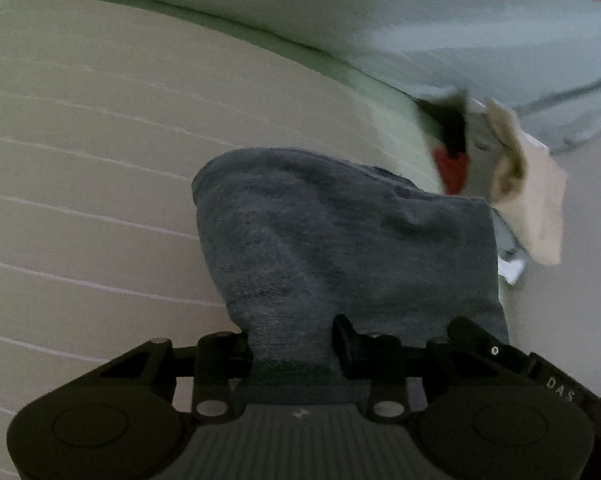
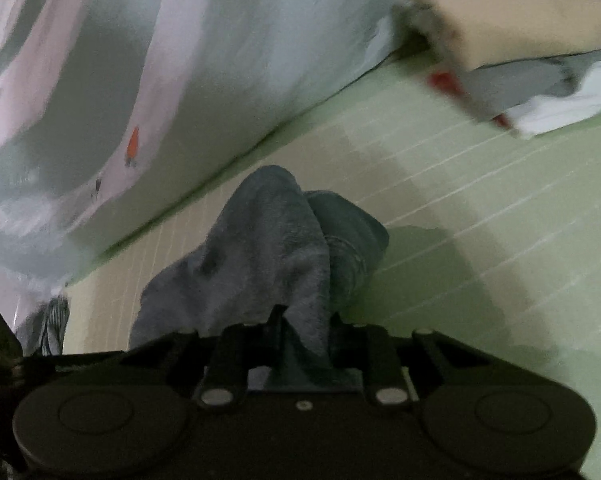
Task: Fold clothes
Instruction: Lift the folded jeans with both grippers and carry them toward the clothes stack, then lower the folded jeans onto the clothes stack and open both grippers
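A dark grey-blue fleecy garment hangs in a bunch in front of the left wrist camera, above a striped mat. My left gripper is shut on its near edge, and the cloth fills the gap between the fingers. In the right wrist view the same garment drapes down in folds onto the mat. My right gripper is shut on a pinched ridge of it. The fingertips of both grippers are mostly buried in cloth.
A beige and green mat with thin white lines lies underneath. Pale bedding with small orange prints borders it. A stack of folded clothes, beige on top, lies at the mat's far edge, and shows as the stack at the right.
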A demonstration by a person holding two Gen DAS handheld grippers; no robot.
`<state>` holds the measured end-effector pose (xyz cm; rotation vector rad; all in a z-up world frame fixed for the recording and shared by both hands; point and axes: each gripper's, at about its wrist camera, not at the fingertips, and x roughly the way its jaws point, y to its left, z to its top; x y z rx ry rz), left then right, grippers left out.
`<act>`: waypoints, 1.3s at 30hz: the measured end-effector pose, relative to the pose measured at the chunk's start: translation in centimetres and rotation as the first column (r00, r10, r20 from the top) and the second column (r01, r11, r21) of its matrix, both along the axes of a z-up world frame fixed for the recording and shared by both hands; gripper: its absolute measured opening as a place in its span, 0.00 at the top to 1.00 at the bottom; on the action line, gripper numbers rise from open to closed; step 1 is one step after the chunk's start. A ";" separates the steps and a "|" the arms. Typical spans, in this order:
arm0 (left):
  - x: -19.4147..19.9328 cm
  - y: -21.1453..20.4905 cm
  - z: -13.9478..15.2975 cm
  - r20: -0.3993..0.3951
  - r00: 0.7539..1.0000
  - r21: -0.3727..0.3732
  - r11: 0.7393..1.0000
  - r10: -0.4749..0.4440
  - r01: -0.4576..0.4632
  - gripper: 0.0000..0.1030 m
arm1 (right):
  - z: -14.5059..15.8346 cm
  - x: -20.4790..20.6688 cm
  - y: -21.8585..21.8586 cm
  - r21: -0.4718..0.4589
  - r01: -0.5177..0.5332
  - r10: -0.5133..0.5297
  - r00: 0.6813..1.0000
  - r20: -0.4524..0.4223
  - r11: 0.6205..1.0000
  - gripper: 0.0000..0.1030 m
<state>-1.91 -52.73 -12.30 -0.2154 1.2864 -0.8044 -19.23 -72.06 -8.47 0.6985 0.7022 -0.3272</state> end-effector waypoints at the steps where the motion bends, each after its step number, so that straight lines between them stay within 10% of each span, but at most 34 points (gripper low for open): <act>1: -0.6 -1.1 0.5 0.008 1.000 -0.011 1.000 -0.013 0.013 0.63 | 0.5 -0.9 -0.6 -0.003 0.016 -0.016 1.000 0.009 1.000 0.80; 11: -4.5 -16.9 8.3 0.174 0.980 -0.163 0.979 -0.097 0.126 0.64 | 7.4 -6.9 -13.8 -0.126 0.124 -0.100 0.978 0.184 0.984 0.80; 20: -0.4 -33.1 17.8 0.390 0.918 -0.357 0.905 -0.079 0.230 0.56 | 16.7 -4.3 -27.6 -0.372 0.266 -0.115 0.918 0.380 0.889 0.79; 26: 1.8 -42.1 12.7 0.493 0.868 -0.135 0.980 -0.065 0.150 0.37 | 12.4 1.3 -37.9 -0.405 0.392 -0.296 0.913 0.280 0.826 0.54; 30: 3.1 -44.2 7.4 0.413 0.909 -0.108 0.989 -0.052 0.105 0.24 | 5.4 4.9 -40.9 -0.442 0.371 -0.345 0.928 0.142 0.817 0.60; 39: 2.6 -44.5 10.6 0.573 0.807 -0.004 0.985 -0.139 0.172 0.21 | 6.7 4.9 -39.2 -0.556 0.334 -0.327 0.938 0.116 0.761 0.57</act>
